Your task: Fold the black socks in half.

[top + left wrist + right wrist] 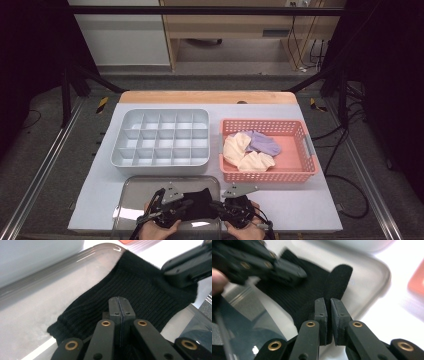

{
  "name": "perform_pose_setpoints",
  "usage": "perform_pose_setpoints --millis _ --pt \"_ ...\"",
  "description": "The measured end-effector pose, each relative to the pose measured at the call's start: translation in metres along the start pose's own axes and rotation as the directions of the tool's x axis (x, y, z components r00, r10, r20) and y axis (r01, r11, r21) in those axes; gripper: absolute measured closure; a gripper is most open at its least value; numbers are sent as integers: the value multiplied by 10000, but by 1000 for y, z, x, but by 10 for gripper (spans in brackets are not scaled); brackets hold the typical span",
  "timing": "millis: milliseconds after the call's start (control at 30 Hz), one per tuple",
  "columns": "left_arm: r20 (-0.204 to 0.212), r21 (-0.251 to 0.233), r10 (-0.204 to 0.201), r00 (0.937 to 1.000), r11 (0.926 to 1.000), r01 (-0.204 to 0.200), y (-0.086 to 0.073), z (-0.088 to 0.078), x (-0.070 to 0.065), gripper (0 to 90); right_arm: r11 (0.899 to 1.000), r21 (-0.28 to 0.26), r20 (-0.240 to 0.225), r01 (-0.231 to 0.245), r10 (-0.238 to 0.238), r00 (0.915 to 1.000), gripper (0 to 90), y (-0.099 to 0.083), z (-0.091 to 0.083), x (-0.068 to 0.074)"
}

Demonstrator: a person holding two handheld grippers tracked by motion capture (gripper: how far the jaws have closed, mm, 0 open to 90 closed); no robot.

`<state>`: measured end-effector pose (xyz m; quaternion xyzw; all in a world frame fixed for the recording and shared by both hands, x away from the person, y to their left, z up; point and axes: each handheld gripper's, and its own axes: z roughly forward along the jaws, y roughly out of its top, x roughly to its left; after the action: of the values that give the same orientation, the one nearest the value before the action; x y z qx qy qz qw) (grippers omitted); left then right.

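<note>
Grey tray: a shallow grey metal tray [131, 192] at the near edge of the table holds a black ribbed knit sock [199, 204] lying flat on its floor.
Left gripper: the left gripper [121, 305] has its jaws pressed flat together, with the sock's near edge under and around them — whether fabric is pinched between them cannot be told.
Right gripper: the right gripper [328, 305] has its jaws nearly together with a thin slit between them, at the sock's other end beside an upturned fold; whether they nip cloth cannot be told.
Divided box: a pale grey plastic organiser box [161, 138] with a grid of small square compartments stands beyond the tray, its cells bare.
Basket: a salmon-pink perforated plastic basket [300, 145] to the right of the box holds two cream socks [240, 150] and a lilac sock [263, 143], bunched at its left side and touching one another.
Surface: a white sheet [310, 200] covers the table, with a wooden strip [205, 97] along the far edge.
Room: grey floor, dark frame rails, cables at the right, pale furniture behind.
Hard to see: the person's hands [159, 231] are cut by the bottom edge of the high view; the sock's middle is partly covered by both grippers.
</note>
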<state>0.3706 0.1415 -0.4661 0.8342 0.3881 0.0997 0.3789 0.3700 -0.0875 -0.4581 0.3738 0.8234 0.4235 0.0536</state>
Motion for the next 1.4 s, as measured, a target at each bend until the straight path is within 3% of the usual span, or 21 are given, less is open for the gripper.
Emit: perform_pose_setpoints --millis 167,233,333,400,500,600,733,867,1133,1400 --pt "25 50 34 10000 10000 -34 2 0 0 880 9985 -399 -565 379 -402 9976 844 13 -4 7" --pt "158 -3 -135 9998 9999 135 2 -1 2 875 9985 -358 -661 421 -444 9968 844 14 -3 10" --pt "242 -356 -271 9993 9990 280 3 -13 7 860 9985 -273 -670 484 -501 9965 844 13 -2 11" --pt "43 -723 -377 9993 9967 379 4 -25 13 851 9982 -288 -637 521 -538 9965 843 13 -2 11" --pt "-583 -1097 -569 9967 9927 502 1 -46 27 851 9986 -235 -584 467 -480 9971 842 13 -2 10" --pt "-1072 -933 -846 9906 9928 747 -11 -54 40 855 9989 -190 -525 439 -448 9976 841 13 -2 9" --pt "-856 -212 -899 9923 9959 884 -27 -44 44 862 9989 -166 -432 438 -445 9981 841 14 -2 10" --pt "-448 150 -884 9951 9959 891 -31 -35 41 868 9983 -182 -433 548 -556 9975 841 17 -2 13" --pt "-154 60 -492 9987 9988 493 -26 -22 24 891 9957 -401 -759 830 -859 9934 842 28 0 21" --pt "-181 72 -262 9995 9996 263 -25 -17 18 892 9905 -320 -1420 1335 -1367 9804 843 32 13 35"
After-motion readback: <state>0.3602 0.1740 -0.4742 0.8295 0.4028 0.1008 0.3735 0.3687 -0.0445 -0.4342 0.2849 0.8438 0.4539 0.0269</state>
